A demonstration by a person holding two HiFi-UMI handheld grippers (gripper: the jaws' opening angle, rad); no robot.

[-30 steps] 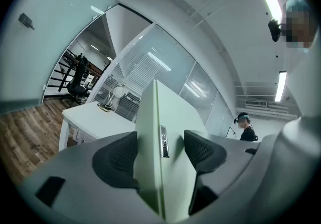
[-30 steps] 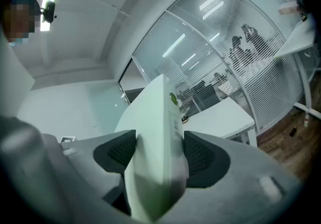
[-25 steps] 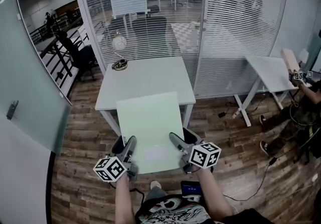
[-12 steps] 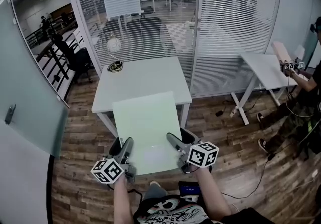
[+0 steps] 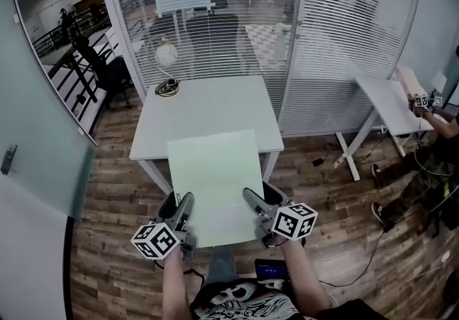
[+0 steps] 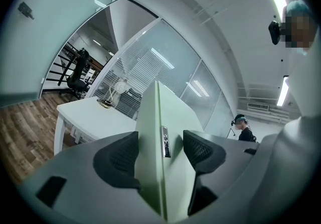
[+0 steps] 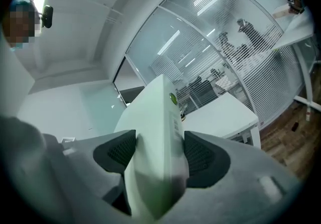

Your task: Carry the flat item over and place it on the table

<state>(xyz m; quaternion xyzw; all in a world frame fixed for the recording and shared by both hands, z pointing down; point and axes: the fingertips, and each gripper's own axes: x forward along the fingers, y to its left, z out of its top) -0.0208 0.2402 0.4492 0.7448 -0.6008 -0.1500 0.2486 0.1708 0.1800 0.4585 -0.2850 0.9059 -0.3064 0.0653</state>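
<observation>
Office room with a wood-plank floor (image 5: 122, 240), seen steeply from above; a white table (image 5: 208, 107) stands at the centre and serves as the reference.

On the near side of the table, the person's two forearms reach forward, each carrying a gripper with a marker cube. The left gripper (image 5: 181, 217) is clamped on the near left edge of the flat item, a pale green panel (image 5: 214, 182). The right gripper (image 5: 252, 209) is clamped on its near right edge.

In the left gripper view, the left gripper (image 6: 160, 150) has both dark ribbed pads pressed against the panel (image 6: 153, 117), which runs edge-on between them. The right gripper view shows the same for the right gripper (image 7: 159, 155): the pads pinch the panel (image 7: 155, 117) from both sides.

The panel is held roughly level in the air. Its far part overlaps the table's near edge in the head view; whether it touches the tabletop cannot be told.

On the table's far left corner lie a coiled cable (image 5: 168, 87) and, just behind it, a small white fan (image 5: 166, 53).

Behind the table runs a glass partition with blinds (image 5: 330, 39), with office chairs (image 5: 215, 39) beyond it. To the right of the table, well apart, stands a second white table (image 5: 387, 103), beside which another person (image 5: 430, 153) holds a gripper.
</observation>
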